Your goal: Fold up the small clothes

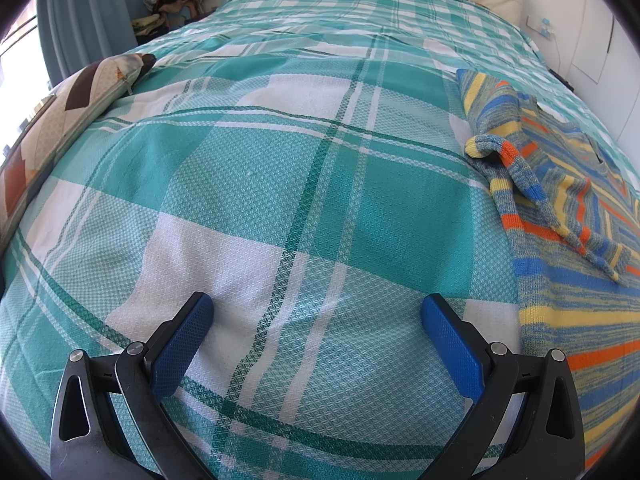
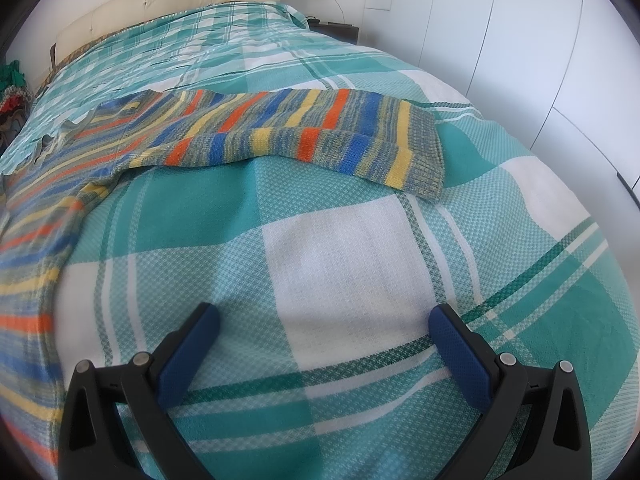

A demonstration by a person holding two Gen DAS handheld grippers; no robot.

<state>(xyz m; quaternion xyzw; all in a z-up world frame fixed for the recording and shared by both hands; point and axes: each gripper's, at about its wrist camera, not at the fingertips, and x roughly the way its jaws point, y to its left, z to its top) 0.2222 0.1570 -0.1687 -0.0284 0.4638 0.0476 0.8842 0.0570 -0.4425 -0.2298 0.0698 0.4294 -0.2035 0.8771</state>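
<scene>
Left claw (image 1: 316,316) wide open, holding nothing, over the plaid bed (image 1: 280,160). Right claw (image 2: 324,326) also wide open and empty, over bare bedspread. Striped sweater (image 2: 256,128) lies flat on bed between them, one sleeve (image 1: 532,196) folded across body, clear of both claws.

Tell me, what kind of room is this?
Most likely a bedroom. A bed under a teal plaid cover fills both views, with a padded cream headboard behind and white wardrobe doors alongside. A striped sweater lies on it.
</scene>
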